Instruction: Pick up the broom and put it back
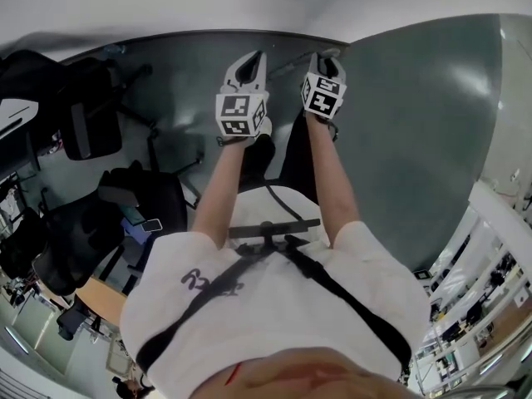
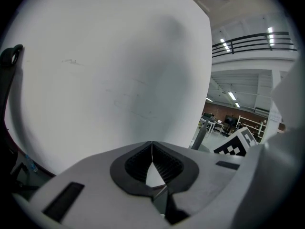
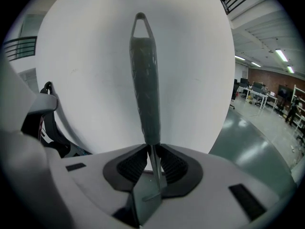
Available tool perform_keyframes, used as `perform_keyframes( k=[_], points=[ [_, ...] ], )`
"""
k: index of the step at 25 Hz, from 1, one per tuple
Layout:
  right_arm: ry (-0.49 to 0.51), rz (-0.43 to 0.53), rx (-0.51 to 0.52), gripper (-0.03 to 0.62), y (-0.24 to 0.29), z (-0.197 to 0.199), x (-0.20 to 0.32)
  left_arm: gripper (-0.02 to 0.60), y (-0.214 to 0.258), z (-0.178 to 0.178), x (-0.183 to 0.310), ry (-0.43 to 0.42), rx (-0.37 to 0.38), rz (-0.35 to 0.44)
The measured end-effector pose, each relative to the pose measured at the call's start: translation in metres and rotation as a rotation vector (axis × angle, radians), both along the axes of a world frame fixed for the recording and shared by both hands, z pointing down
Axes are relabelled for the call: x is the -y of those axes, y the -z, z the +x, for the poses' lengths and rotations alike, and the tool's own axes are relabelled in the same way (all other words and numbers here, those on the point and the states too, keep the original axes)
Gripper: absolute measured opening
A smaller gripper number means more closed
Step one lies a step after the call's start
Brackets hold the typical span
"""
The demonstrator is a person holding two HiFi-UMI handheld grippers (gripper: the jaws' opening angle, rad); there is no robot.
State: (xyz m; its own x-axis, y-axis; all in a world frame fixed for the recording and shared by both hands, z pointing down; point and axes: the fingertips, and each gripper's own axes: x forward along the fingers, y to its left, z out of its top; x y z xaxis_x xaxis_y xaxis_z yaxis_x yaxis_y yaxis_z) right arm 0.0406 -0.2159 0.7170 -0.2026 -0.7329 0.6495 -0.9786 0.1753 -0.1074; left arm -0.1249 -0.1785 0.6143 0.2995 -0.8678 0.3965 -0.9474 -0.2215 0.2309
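The left claw (image 2: 152,151) was clenched: its two ribbed pads (image 2: 167,165) met at the tips along a single line, and nothing was held between them. In the head view, the left claw (image 1: 248,66) was held out in front of the person's body, beside the right claw (image 1: 323,60); the two were near each other but apart.

The right claw (image 3: 152,152) was grasping the broom (image 3: 145,80). Its pads (image 3: 172,167) pressed on a narrow grey section of the shaft. Directly beyond the pads, the shaft widened into a grey-green grip sleeve. The sleeve ran straight away from the claw and ended in an open hanging loop (image 3: 141,25). The broom head was outside the right gripper view, and it could not be made out with certainty in the head view.

Both claws faced a plain white wall (image 2: 109,66), which filled most of both gripper views. The floor (image 1: 416,140) was smooth and grey-green. Dark office chairs (image 1: 90,116) stood on the person's left, well apart from the claws. The person wore a white shirt (image 1: 274,306) crossed by black straps.
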Motion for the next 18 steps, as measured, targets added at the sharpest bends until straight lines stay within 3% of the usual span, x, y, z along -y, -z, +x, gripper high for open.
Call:
perform_keyframes(
  k=[11, 18],
  points=[
    [-0.091, -0.106, -0.025, 0.095, -0.089, 0.025, 0.029, 0.012, -0.054, 0.009, 0.025, -0.037, 0.045, -0.048],
    [-0.101, -0.125, -0.048, 0.095, -0.119, 0.029, 0.055, 0.012, -0.074, 0.011, 0.044, -0.051, 0.043, -0.064]
  ],
)
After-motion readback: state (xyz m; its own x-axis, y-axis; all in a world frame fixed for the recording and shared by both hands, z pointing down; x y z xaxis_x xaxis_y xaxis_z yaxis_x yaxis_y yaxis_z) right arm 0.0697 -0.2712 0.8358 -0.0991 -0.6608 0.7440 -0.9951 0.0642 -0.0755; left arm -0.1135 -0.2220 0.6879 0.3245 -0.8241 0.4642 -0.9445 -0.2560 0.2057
